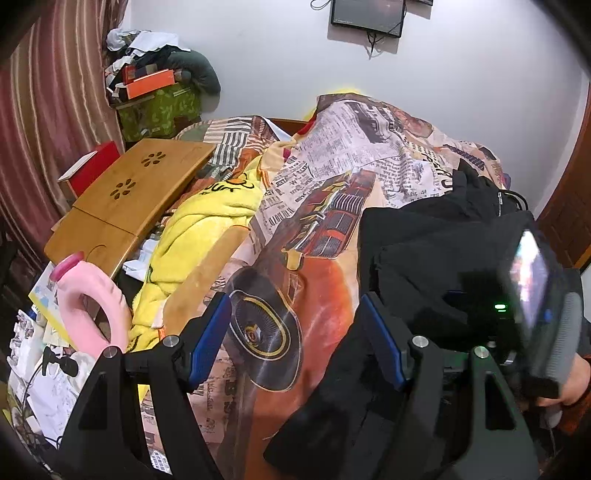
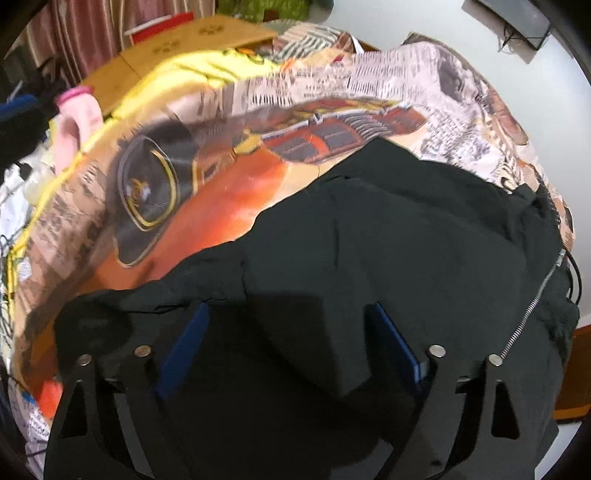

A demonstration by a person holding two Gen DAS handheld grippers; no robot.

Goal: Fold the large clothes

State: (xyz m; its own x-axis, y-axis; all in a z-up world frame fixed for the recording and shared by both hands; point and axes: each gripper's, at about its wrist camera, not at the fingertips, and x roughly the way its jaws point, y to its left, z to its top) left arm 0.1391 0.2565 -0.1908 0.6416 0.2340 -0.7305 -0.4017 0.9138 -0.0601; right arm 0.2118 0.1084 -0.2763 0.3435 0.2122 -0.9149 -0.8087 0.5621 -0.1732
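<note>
Hovering right gripper (image 2: 288, 343) sits directly over the black jacket (image 2: 406, 240), jaws apart, nothing clamped. Left gripper (image 1: 295, 339) is also spread and empty, mostly over the printed bedspread (image 1: 325, 177); the jacket lies to its right, under its right finger only. So the right hand is nearer the cloth. Jacket's long axis looks to run from near-left to far-right, zipper (image 2: 535, 302) along the right edge. Count: one jacket, two grippers, one yellow blanket (image 1: 207, 221), one pink bottle (image 1: 88, 302).

The black garment (image 2: 388, 258) runs off the near edge in both views. The right wrist view is motion-blurred. The wall screen (image 1: 367, 14) is cropped at the far edge.
</note>
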